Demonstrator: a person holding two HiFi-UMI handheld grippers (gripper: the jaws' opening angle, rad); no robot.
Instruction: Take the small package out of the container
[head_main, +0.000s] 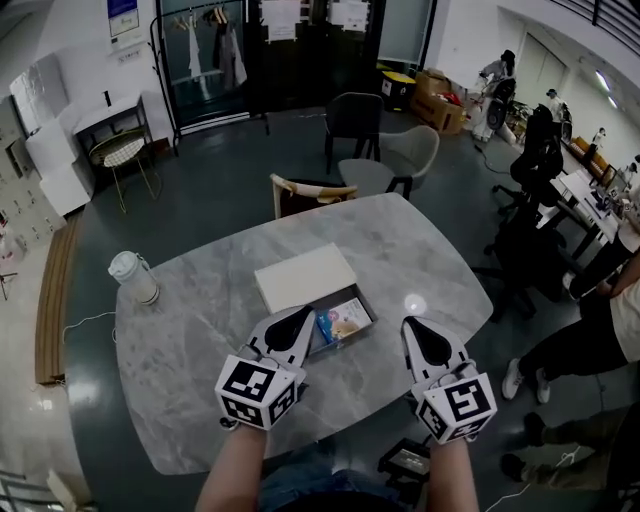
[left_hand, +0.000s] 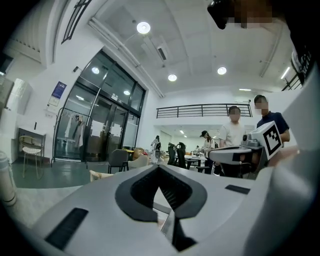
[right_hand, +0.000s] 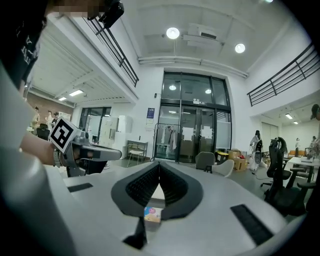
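Approach step: my left gripper (head_main: 298, 318) just beside the container (head_main: 371, 313), right gripper (head_main: 413, 328) near it, fingers pinched together, empty; next I spread them around the small package (head_main: 345, 321).

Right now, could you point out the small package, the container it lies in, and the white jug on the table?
small package (head_main: 344, 321), head view, middle of its printed top face.
container (head_main: 374, 316), head view, its right rim.
white jug (head_main: 133, 279), head view, its body below the lid.
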